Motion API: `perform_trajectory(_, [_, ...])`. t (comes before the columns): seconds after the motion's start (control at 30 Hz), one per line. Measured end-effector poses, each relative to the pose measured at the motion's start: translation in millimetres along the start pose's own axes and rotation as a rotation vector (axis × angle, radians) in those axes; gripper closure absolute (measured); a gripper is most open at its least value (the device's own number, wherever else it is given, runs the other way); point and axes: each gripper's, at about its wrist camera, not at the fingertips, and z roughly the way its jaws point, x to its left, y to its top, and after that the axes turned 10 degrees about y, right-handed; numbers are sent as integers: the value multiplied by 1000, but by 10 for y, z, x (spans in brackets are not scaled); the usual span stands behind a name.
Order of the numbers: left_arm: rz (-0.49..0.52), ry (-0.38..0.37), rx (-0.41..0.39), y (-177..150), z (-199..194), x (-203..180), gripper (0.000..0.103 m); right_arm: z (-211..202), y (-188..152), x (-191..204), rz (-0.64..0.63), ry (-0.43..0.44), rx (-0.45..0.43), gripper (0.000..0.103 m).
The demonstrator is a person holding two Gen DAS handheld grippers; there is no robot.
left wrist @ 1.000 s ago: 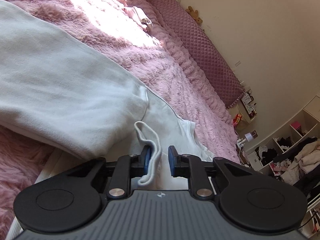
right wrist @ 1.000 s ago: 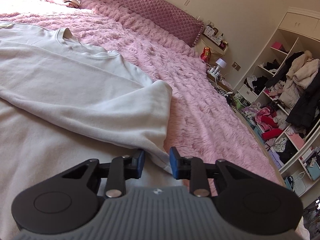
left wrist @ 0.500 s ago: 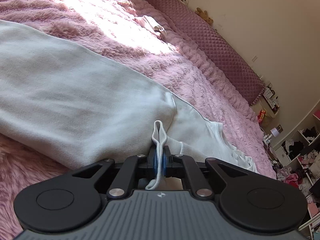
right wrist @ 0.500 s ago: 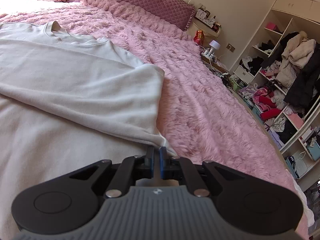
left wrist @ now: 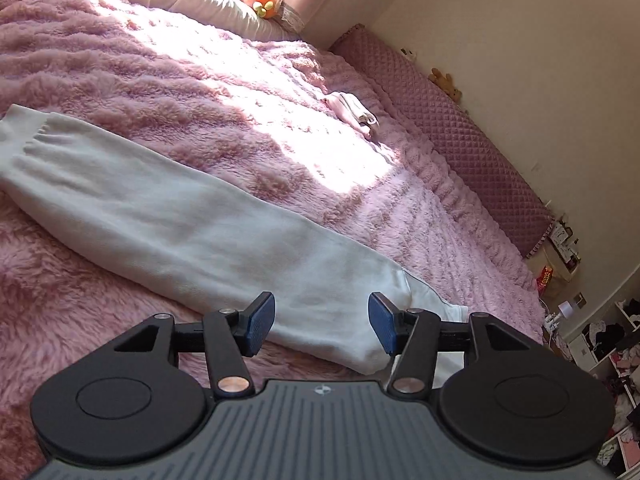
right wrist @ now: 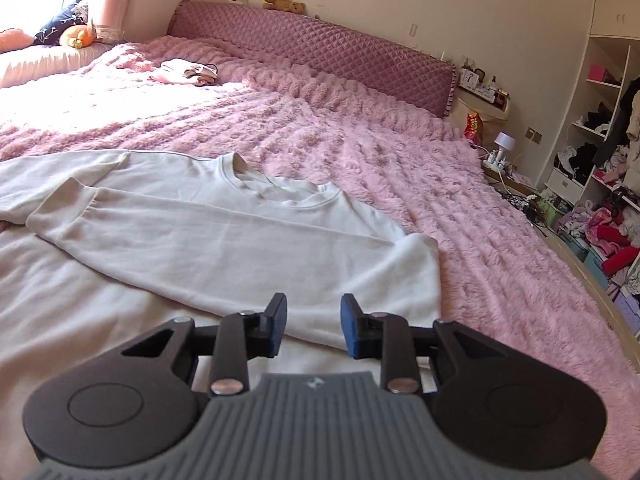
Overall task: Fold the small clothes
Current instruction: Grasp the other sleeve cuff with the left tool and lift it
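Note:
A white long-sleeved sweatshirt [right wrist: 208, 236] lies flat on the pink fluffy bedspread [right wrist: 360, 148]. Its right sleeve [right wrist: 180, 236] is folded across the chest, cuff to the left. Its left sleeve [left wrist: 168, 216] stretches out over the bedspread [left wrist: 200, 92], cuff at the far left. My left gripper [left wrist: 322, 324] is open and empty above the shoulder end of that sleeve. My right gripper [right wrist: 313, 326] is open and empty above the fold at the right shoulder.
A small folded pale garment [right wrist: 188, 72] lies far up the bed and also shows in the left wrist view [left wrist: 352, 110]. A quilted purple headboard [right wrist: 320, 44] runs along the wall. Pillows [left wrist: 208, 0] lie at the far end. Cluttered shelves [right wrist: 600, 152] stand to the right.
Both grippers, shut on fabric half a second ago, have opened and let go. Both have lifted and drawn back, so more of the sweatshirt and bed shows.

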Motion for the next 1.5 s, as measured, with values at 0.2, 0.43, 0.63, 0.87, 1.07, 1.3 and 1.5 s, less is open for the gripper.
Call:
perform_trajectory(0.2, [-270, 139, -44, 162, -251, 995, 41, 10, 179, 760, -67, 140, -11, 79])
perform_trajectory(0.43, [-428, 176, -136, 335, -175, 1515, 41, 40, 316, 1351, -128, 216, -9, 75])
perform_trajectory(0.63, [-519, 188, -200, 470, -31, 1688, 41, 49, 351, 1582, -175, 235, 1, 73])
perform_trajectory(0.87, [-517, 88, -267, 567, 6, 1718, 99, 73, 318, 1597, -179, 238, 20, 72])
perform_trajectory(1.07, [-436, 2, -300, 717, -101, 1317, 98, 60, 293, 1445, -151, 232, 18, 69])
perform_trajectory(1.3, [-292, -279, -248, 822, -107, 307, 98, -44, 207, 1036, -93, 191, 9, 67])
perform_trajectory(1.5, [-162, -494, -126, 527, 47, -851, 98, -151, 29, 484, -24, 123, 14, 67])
